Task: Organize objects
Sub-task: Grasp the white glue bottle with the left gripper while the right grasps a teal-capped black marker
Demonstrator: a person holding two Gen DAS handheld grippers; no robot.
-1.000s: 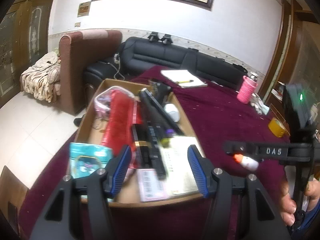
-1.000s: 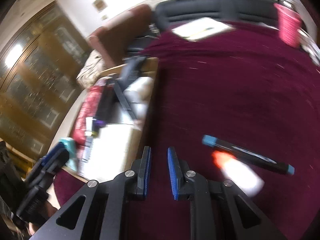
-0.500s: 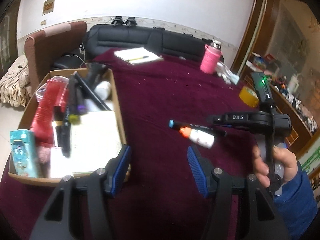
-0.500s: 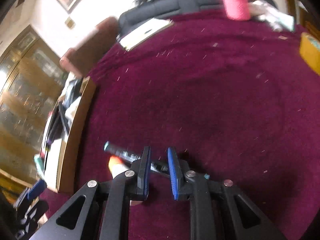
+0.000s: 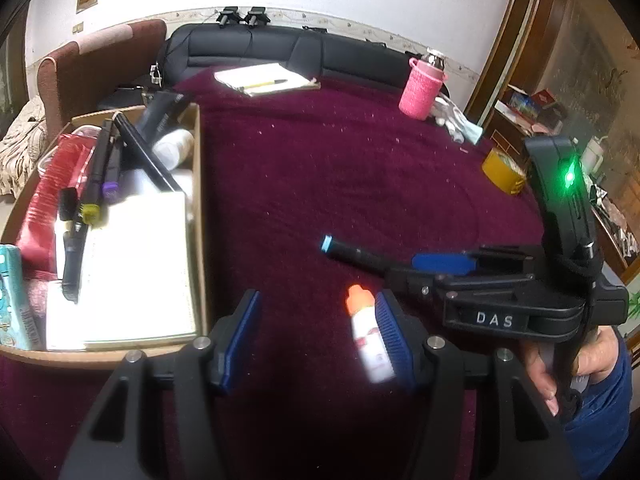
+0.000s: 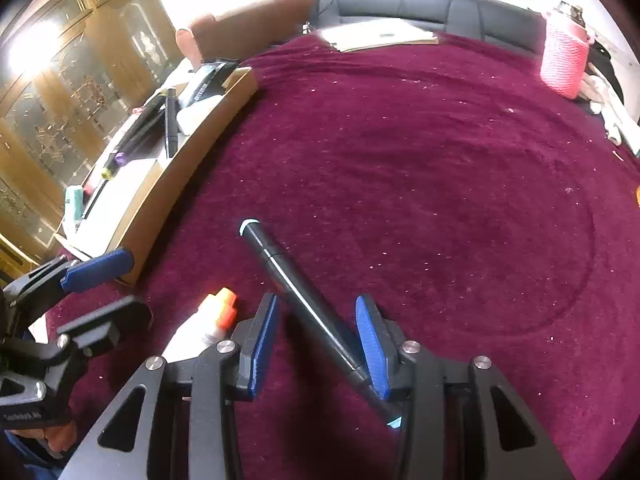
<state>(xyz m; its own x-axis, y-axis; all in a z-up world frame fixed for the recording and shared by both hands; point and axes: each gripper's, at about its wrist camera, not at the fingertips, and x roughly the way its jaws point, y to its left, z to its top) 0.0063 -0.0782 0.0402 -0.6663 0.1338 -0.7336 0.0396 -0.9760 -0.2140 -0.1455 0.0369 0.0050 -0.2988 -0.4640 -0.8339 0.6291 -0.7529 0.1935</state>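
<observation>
Right gripper (image 6: pixel 316 344) opened over marker (image 6: pixel 296 292).

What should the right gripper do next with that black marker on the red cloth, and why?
Probably close on it. The right gripper has just been opening and now straddles the black marker, which lies slanted between the pads on the cloth, not yet pinched. The cardboard box that already holds other markers sits just to the left, a likely place to carry it.
</observation>
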